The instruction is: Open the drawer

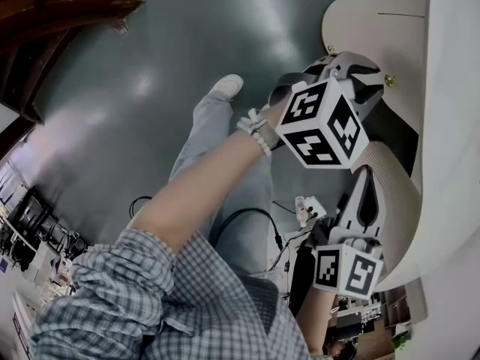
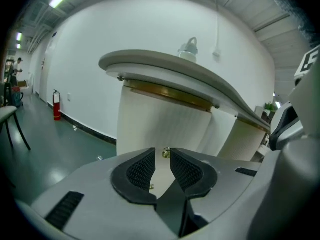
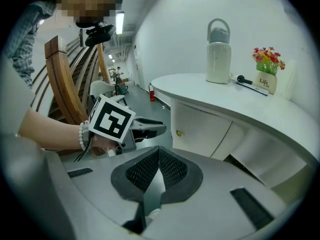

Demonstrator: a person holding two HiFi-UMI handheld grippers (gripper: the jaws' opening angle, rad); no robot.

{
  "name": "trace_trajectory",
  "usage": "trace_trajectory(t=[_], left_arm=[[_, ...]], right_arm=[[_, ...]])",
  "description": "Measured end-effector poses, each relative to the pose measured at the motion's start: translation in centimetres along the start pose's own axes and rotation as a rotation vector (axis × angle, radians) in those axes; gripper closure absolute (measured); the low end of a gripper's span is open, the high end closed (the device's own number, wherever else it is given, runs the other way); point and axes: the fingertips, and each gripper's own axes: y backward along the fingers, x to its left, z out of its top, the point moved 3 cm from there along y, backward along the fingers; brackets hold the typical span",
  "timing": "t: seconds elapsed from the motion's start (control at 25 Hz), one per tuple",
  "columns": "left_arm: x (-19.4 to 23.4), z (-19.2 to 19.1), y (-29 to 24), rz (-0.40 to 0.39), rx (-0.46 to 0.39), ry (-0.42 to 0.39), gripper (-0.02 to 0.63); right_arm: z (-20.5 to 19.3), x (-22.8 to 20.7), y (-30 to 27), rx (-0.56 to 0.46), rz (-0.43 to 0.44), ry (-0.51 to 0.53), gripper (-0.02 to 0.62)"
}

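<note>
- The room has a dark, shiny floor (image 1: pixel 187 43) and a plain white wall (image 2: pixel 100 34). A red fire extinguisher (image 2: pixel 56 105) stands at the foot of the wall, far off.
- A curved white counter (image 3: pixel 210 96) fills the right side. A pale bottle (image 3: pixel 218 51) and a small pot of flowers (image 3: pixel 266 61) stand on its top, apart from each other.
- A bent wooden structure (image 3: pixel 60 79) rises behind the person's arm.
- The drawer (image 3: pixel 200 129) is directly under the counter top. Its cream front looks shut and carries a small brass knob (image 2: pixel 166 153).
- The left gripper (image 2: pixel 162 156) points at this front. Its jaws are spread, and the knob shows in the gap just past the tips; the pads do not press on it.
- The right gripper (image 3: pixel 159 153) is lower and further back from the counter. Its jaws are pressed together at the tips, with nothing between them.
</note>
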Motion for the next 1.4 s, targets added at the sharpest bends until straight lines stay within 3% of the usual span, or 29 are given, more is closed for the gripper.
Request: trace_trajectory(t=[0.32,0.6,0.88,1.08,1.4], left_arm=[[-0.5,-1.4,-2.7,-0.016,0.03,0.031,0.474],[-1.1,-1.3,-4.7,-0.025,0.046,-0.012,0.456],[-1.0,-2.0,-6.4,-0.01,0.064,0.02,0.456],[-1.3,-2.1,-6.4,-0.013,0.079,-0.038,0.49],[-1.2,-2.5,-6.0,-0.033,0.082,-0.029,0.494]], right_arm=[[-0.4,-0.5,0.0,-0.001,0.01,-0.012,0.587],[-0.9,-1.0,0.1,0.003,0.012,-0.022,0.587],[-0.9,-1.9,0.0,0.0,0.006,-0.027,0.586],[-0.9,-1.6,0.1,-0.005,0.003,-0.036,0.586],[-0.6,-1.2,0.3,-0.026,-0.001,-0.043,0.587]])
